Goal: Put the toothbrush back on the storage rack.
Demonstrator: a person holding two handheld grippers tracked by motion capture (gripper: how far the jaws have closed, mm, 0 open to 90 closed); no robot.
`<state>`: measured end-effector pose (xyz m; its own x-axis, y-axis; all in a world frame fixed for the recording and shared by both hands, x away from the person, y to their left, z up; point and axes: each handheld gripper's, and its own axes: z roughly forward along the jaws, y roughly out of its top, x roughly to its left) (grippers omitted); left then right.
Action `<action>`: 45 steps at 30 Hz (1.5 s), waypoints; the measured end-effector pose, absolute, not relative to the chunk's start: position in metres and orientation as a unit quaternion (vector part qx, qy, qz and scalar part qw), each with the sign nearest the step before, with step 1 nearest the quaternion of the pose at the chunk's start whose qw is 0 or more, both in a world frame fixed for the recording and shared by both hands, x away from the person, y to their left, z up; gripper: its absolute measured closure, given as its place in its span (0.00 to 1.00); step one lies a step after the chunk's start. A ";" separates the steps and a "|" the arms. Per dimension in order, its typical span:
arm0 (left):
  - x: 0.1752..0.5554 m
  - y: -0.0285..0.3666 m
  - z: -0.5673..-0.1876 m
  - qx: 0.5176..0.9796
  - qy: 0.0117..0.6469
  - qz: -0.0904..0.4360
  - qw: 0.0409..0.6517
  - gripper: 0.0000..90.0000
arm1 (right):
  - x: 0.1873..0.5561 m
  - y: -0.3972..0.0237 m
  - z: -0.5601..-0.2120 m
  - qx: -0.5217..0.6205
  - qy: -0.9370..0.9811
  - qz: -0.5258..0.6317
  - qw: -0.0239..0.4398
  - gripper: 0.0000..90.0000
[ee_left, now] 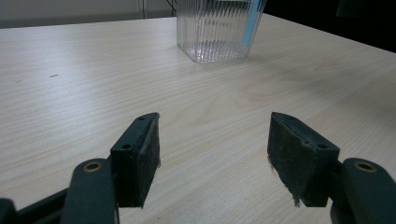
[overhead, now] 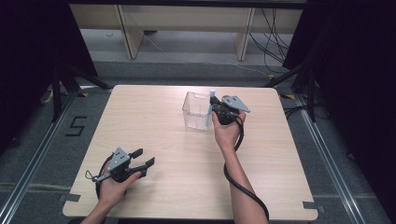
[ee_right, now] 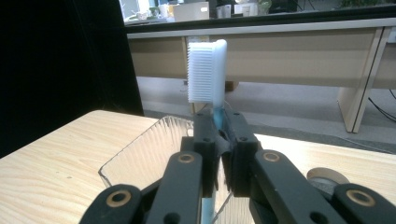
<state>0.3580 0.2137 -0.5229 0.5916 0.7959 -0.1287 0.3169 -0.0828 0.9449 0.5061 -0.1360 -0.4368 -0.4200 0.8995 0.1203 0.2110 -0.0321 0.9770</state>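
Lab: black curtains point(overhead: 28, 56), floor rails point(overhead: 28, 172), cables point(overhead: 273, 44).

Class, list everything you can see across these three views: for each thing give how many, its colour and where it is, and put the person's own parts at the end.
toothbrush: one, white head on a blue handle, upright, clamped in the right gripper over the container.
container: one, clear ribbed plastic, standing on the far half of the table.
table: one, light wood.
desks: pale wood, on the floor beyond the table.
cables: several, black, on the floor at far right.
left gripper: one, black, jaws open with nothing between them, at the table's near left.
right gripper: one, black, shut on the toothbrush beside the container.
hands: two, one holding each gripper.
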 end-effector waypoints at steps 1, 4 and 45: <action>0.358 0.214 -0.523 0.703 0.396 0.218 0.549 0.38 | 0.506 -0.136 -0.438 0.439 0.628 0.564 0.309 0.94; 0.358 0.214 -0.523 0.702 0.397 0.218 0.549 0.38 | 0.506 -0.136 -0.439 0.442 0.628 0.563 0.307 0.94; 0.358 0.213 -0.523 0.704 0.394 0.217 0.550 0.38 | 0.494 -0.136 -0.455 0.447 0.642 0.547 0.298 0.86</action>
